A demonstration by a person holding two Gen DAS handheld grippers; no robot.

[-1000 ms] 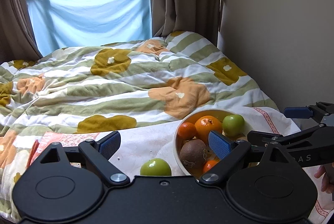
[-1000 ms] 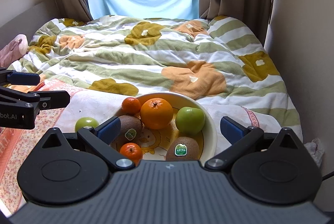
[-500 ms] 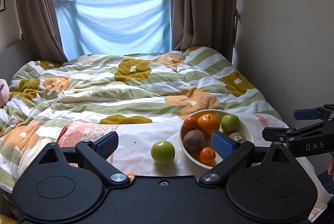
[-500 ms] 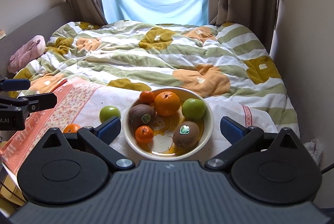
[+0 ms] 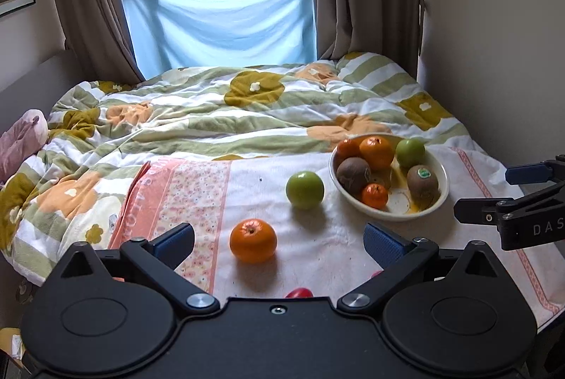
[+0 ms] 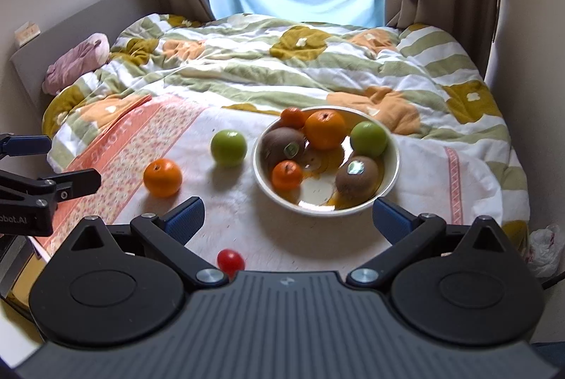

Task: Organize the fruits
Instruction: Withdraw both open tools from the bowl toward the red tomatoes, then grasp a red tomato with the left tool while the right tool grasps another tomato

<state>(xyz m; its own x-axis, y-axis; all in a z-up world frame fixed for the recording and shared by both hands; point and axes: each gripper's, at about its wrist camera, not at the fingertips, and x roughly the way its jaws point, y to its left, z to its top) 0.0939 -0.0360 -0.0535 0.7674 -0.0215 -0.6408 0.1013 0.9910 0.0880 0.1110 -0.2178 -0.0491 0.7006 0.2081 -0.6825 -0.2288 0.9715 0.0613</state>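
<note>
cream-coloured bowl (image 6: pixel 392 167) sits on the towel (image 5: pixel 197 195) spread over the bed (image 5: pixel 247 117), already holding two kiwis, two small mandarins, an orange and a green apple. three fruits lie loose on the towel: a green apple (image 5: pixel 304 190) just beside the bowl's left rim, an orange (image 5: pixel 253 240) nearer the cameras, and a small red fruit (image 6: pixel 230 259) close under the right hand-held gripper (image 6: pixel 287 218), maybe a cherry tomato.

the step in hand looks like the approach to the next loose fruit. the left hand-held gripper (image 5: pixel 279 239) has just been opening its jaws, and they stand wide with nothing pressed between them; the orange lies beyond them, roughly in line. the right hand-held gripper is also spread wide and empty, its fingers framing the bowl's near rim.

next, i'd judge, the left one should drop forward over the orange and close gently. all three fruits are round and smooth and could roll on the soft towel.
</note>
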